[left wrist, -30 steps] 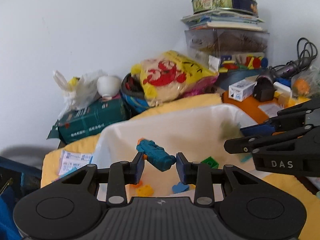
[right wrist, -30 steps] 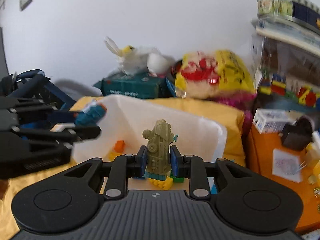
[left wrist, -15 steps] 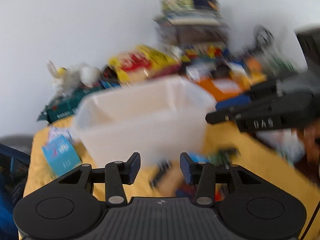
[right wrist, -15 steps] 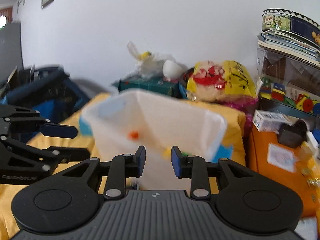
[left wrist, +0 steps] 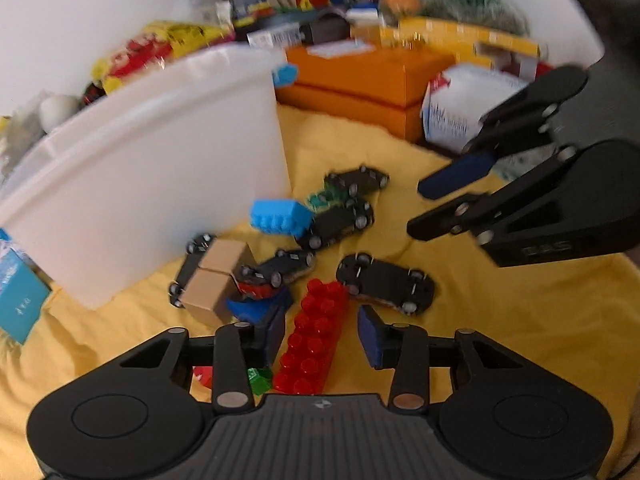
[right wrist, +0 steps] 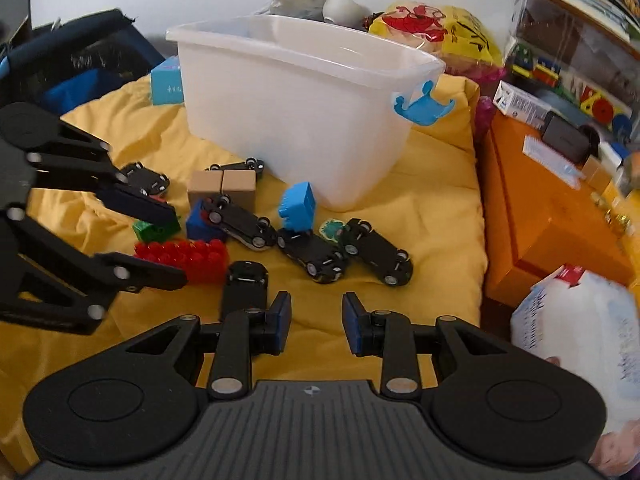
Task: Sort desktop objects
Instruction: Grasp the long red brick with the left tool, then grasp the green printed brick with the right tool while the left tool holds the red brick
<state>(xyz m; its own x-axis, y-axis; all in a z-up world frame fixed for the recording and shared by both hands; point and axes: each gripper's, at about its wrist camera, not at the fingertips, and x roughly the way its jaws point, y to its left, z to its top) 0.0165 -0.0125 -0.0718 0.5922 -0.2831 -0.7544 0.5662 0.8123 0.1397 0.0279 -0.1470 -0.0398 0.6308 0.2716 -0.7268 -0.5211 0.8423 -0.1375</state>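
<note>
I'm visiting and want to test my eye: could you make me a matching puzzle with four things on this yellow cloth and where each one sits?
Things:
1. long red brick
2. white tub
3. light blue brick
4. orange box

Places:
A. at the right edge of the cloth
B. between the left tool's fingers
C. close by the tub's front corner, among upturned toy cars
D. behind the scattered toys, a blue clip on its rim

Pairs: 1-B, 2-D, 3-C, 4-A
</note>
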